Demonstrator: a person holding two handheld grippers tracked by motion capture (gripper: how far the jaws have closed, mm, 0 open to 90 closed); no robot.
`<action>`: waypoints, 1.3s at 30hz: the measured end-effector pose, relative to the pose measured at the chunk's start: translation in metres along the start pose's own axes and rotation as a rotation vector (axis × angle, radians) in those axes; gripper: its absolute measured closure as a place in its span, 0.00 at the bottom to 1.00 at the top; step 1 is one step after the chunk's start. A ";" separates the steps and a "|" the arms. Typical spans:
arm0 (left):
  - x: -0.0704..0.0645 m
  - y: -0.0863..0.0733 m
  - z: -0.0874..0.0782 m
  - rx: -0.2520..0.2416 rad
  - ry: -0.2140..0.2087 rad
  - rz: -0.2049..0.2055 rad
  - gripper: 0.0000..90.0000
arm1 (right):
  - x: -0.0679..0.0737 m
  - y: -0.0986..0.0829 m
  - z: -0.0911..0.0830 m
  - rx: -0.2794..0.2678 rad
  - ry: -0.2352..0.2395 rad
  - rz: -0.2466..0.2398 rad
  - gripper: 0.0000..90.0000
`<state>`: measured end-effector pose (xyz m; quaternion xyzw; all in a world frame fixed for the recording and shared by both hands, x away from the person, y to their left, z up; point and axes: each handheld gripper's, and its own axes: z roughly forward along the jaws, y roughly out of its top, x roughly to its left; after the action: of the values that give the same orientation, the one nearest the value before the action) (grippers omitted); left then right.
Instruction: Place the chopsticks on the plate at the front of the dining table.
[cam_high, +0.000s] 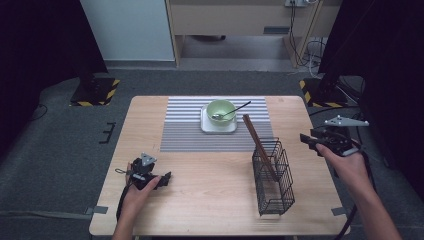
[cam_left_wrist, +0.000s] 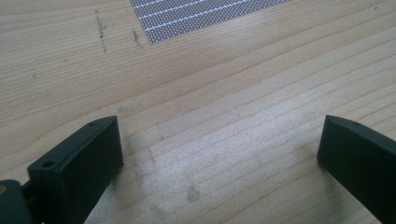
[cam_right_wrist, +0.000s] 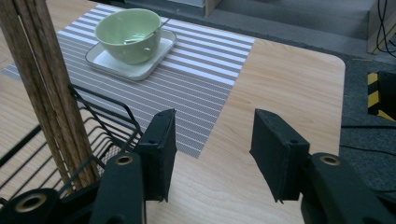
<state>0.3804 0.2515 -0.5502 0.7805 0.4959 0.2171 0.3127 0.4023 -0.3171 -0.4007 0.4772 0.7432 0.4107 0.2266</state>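
From the high view, you held both grippers clear of the tableware: your left gripper (cam_high: 165, 178) lay low on the bare wood at the lower left of the frame, and your right gripper (cam_high: 309, 141) hovered at the right edge of the table (cam_high: 210, 200), beside the wire rack (cam_high: 272, 177). The chopsticks (cam_high: 259, 145) stood tilted in that rack, right of centre, their tops leaning toward the striped placemat (cam_high: 185, 127). Near the top centre, the green bowl (cam_high: 221, 111) sat on its white square plate (cam_high: 218, 126) with the spoon (cam_high: 232, 111) resting inside, handle pointing to the upper right. As a judgement, the chopsticks looked stowed, while the spoon, bowl and plate remained to be dealt with.

In the left gripper view, your left gripper (cam_left_wrist: 219, 154) was spread wide with nothing between its jaws, bare wood below and a corner of the placemat (cam_left_wrist: 205, 14) at the top of the frame.

In the right gripper view, your right gripper (cam_right_wrist: 212, 154) was likewise released and empty. The chopsticks (cam_right_wrist: 44, 88) rose along the left edge from the rack (cam_right_wrist: 100, 121), and the bowl (cam_right_wrist: 128, 35), with the spoon (cam_right_wrist: 144, 35) in it, sat on the plate (cam_right_wrist: 140, 63) at the upper left, well apart from the jaws. No grasp had begun on anything.
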 end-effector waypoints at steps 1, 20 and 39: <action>0.000 0.000 0.000 0.000 0.000 0.000 0.00 | 0.003 0.004 0.002 0.002 0.006 -0.005 0.61; 0.000 0.000 0.000 0.001 0.000 0.001 0.00 | 0.059 0.039 0.026 -0.034 0.141 -0.105 0.83; 0.000 0.000 0.000 0.001 0.000 0.001 0.00 | 0.099 0.040 0.052 -0.067 0.240 -0.120 0.69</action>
<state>0.3803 0.2517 -0.5502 0.7809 0.4956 0.2170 0.3120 0.4172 -0.1998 -0.3918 0.3714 0.7781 0.4750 0.1760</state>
